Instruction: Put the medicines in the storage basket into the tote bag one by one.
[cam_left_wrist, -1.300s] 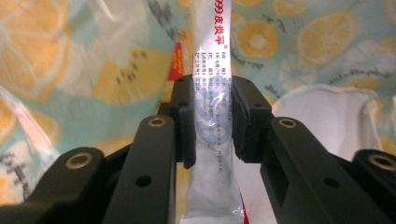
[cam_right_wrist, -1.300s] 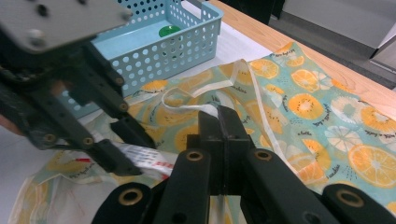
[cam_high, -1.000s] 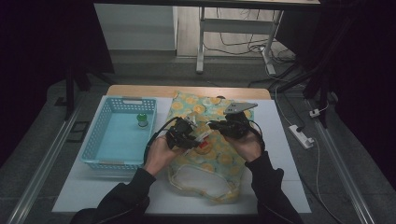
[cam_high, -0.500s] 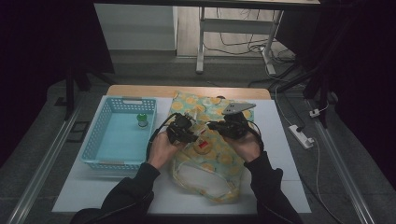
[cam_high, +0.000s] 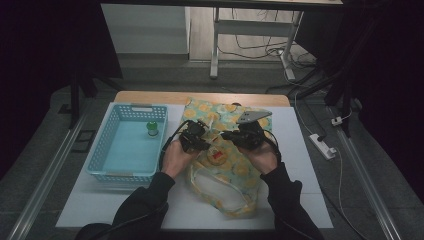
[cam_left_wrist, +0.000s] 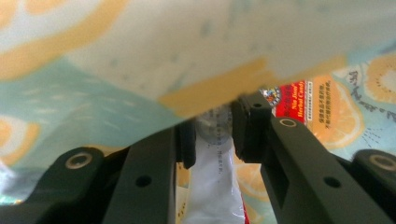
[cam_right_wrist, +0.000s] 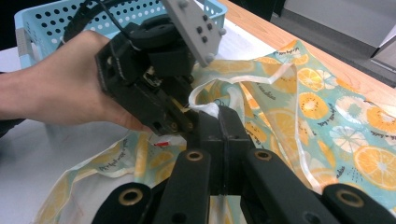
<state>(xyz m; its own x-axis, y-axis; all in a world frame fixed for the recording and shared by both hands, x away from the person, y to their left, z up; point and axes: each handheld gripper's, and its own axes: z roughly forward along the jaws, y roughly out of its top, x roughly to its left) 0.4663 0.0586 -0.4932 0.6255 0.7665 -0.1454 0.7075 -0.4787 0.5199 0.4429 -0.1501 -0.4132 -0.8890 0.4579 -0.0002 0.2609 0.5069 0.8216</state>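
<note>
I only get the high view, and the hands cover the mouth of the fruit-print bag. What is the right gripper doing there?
Observer: The right gripper is shut on the white hem of the bag, with that edge raised off the table.
Operator: And the left one?
Observer: The left gripper has a white packet between its fingers, under the raised cloth.
Operator: I see a red spot near it. What is that?
Observer: A red candy packet with printed lettering, lying on the bag's cloth just beyond the left fingertips.
</note>
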